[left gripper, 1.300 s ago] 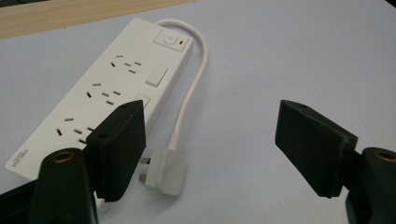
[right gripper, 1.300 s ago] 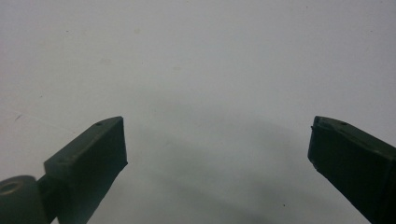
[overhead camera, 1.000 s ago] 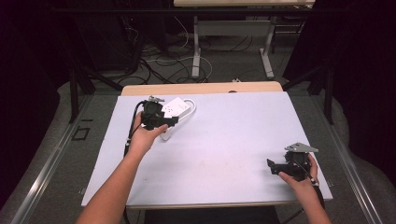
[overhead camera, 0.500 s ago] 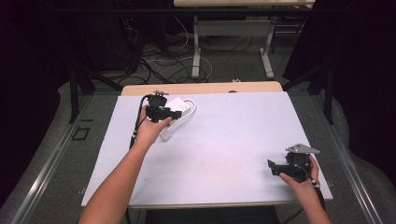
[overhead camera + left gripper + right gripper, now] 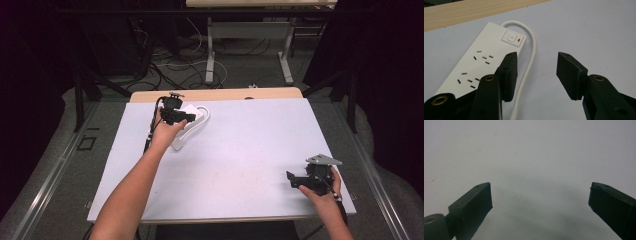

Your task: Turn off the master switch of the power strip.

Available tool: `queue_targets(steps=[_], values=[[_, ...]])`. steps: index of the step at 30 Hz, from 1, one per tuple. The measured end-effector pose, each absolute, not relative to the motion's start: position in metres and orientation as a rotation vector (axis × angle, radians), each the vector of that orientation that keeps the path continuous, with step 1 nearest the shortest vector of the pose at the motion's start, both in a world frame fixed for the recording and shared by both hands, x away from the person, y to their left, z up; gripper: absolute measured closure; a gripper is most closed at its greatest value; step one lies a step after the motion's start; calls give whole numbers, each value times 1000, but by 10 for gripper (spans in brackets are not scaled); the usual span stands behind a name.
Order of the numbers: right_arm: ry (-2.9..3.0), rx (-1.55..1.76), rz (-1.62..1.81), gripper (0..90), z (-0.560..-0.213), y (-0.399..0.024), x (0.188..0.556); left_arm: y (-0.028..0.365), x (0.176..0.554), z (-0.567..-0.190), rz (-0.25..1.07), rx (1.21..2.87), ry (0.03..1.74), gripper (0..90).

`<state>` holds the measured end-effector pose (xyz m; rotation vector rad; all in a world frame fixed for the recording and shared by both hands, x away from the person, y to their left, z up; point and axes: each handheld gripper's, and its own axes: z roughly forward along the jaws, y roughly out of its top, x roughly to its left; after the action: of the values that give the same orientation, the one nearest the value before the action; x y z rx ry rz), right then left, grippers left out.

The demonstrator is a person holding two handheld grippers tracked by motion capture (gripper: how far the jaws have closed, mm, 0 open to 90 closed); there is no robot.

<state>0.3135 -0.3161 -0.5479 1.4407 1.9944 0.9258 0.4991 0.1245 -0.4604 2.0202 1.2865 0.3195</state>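
Note:
A white power strip (image 5: 481, 62) with a push switch (image 5: 511, 38) and a red light lies on the white mat near the far left; in the high view the power strip (image 5: 180, 141) pokes out beside my left hand. Its white cable (image 5: 532, 53) loops round the switch end. My left gripper (image 5: 536, 60) hovers low over that end, open, and its jaws have just been closing. The cable runs on the mat under the gap and neither pad touches it. From above, the left gripper (image 5: 186, 118) points right. My right gripper (image 5: 540, 192) stands wide open over bare mat, and the high view puts the right gripper (image 5: 294, 180) near the front right corner.
A white mat (image 5: 240, 150) covers the table, with a strip of bare wood (image 5: 225, 94) along the far edge. Beyond the table are desk legs (image 5: 210, 55) and loose cables (image 5: 165, 65) on the floor.
My left hand has slid a little toward the far edge along the power strip. The right hand has kept still.

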Motion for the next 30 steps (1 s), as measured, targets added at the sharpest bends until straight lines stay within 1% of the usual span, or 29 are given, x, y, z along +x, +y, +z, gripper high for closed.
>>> queue_targets(steps=[1,3,10,13,21,22,29,30], values=[[1994,1441,926,46,-548,-316,313,123,501,-461,316,2022,1283,534],[1998,1419,924,47,-547,-315,314,120,503,-462,324,2015,1294,572],[2007,1418,926,47,-547,-313,316,110,512,-461,331,2034,1314,611],[2017,1410,920,47,-548,-311,317,106,517,-461,342,2039,1317,645],[2014,1416,924,49,-548,-311,318,98,528,-462,361,2026,1339,703],[2014,1418,929,50,-548,-311,318,96,530,-462,378,2029,1321,733],[2011,1413,930,52,-548,-312,318,91,536,-463,385,2022,1350,794],[2012,1416,922,52,-548,-313,318,90,538,-463,380,2009,1358,815]])
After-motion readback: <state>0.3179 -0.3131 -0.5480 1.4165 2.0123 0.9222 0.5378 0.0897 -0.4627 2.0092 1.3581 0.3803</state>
